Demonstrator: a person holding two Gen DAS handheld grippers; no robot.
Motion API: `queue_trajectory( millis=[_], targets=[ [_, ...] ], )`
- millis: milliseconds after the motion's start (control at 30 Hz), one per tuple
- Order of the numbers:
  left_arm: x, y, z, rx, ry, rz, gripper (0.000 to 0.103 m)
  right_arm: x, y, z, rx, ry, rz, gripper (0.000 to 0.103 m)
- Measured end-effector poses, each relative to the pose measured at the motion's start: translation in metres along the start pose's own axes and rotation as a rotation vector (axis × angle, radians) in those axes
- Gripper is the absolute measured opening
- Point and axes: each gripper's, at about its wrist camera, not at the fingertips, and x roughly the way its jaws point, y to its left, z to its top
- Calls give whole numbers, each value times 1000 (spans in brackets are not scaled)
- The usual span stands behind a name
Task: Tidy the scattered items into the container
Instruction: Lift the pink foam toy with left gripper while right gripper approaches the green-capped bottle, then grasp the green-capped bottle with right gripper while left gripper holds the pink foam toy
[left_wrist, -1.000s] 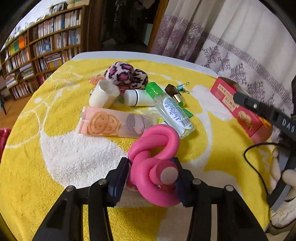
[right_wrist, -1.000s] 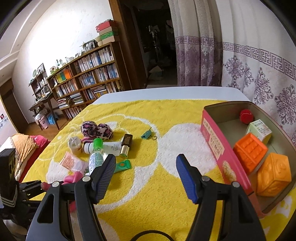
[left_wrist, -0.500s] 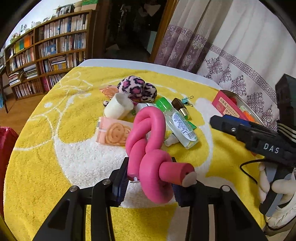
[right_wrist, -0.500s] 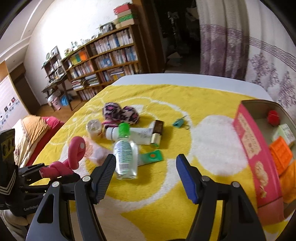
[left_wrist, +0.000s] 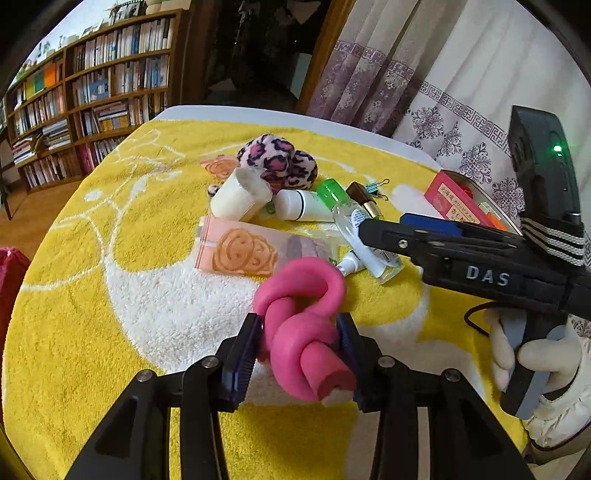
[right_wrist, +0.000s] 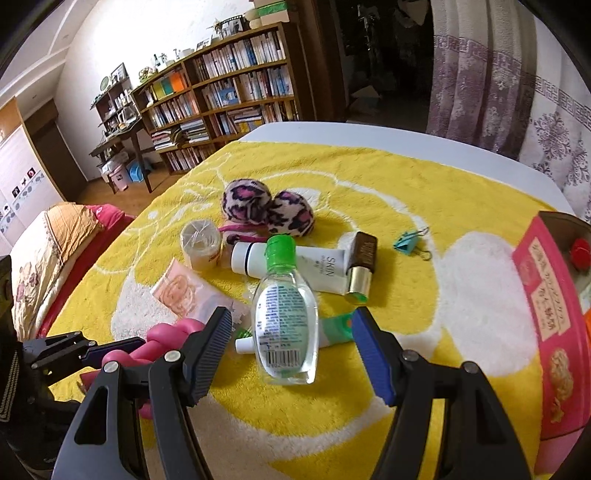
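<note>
pink foam twist (left_wrist: 301, 325), cut end probably camera-ward

A lived-in home room. Packed bookshelves (right_wrist: 229, 92) line the wall. Patterned curtains (right_wrist: 509, 85) hang beside a bed (right_wrist: 48, 236).

The pink knotted foam tube (left_wrist: 303, 325) is sitting clamped near the towel's near edge; the clear bottle (right_wrist: 284, 310) is lying flat mid-towel; the red container (right_wrist: 546, 317) is standing at its right edge.

Low wrist views, sharing yellow towel (left_wrist: 110, 332)
</note>
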Motion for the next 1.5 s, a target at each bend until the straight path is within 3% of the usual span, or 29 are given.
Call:
queue_trajectory(
  millis=[67,167,233,367,400,533,633,733,1500],
  targets=[
    [-1,0,-1,2,3,0,46,5,1,-1,0,15,2,71],
    [-2,0,-5,11,7,23,65,11,2,-1,-5,30,6,71],
    [-2,1,-8,9,14,26,65,14,4,-2,-17,40,6,70],
    [0,0,-11,11,19,22,64,17,9,-5,-47,51,-28,49],
    [1,0,-11,10,21,18,64,17,9,-6,-50,50,-32,47],
    [0,-1,-11,-5,20,-22,40,13,6,-9,-37,44,-28,47],
    [-1,-3,-11,-5,20,-19,39,6,3,-11,-26,26,-32,47],
    [-3,-4,-12,-7,17,-21,30,-2,-1,-11,-12,0,-30,47],
    [-22,-24,0,17,-34,-38,31,-54,-39,-24,112,-129,-29,47]
  ],
)
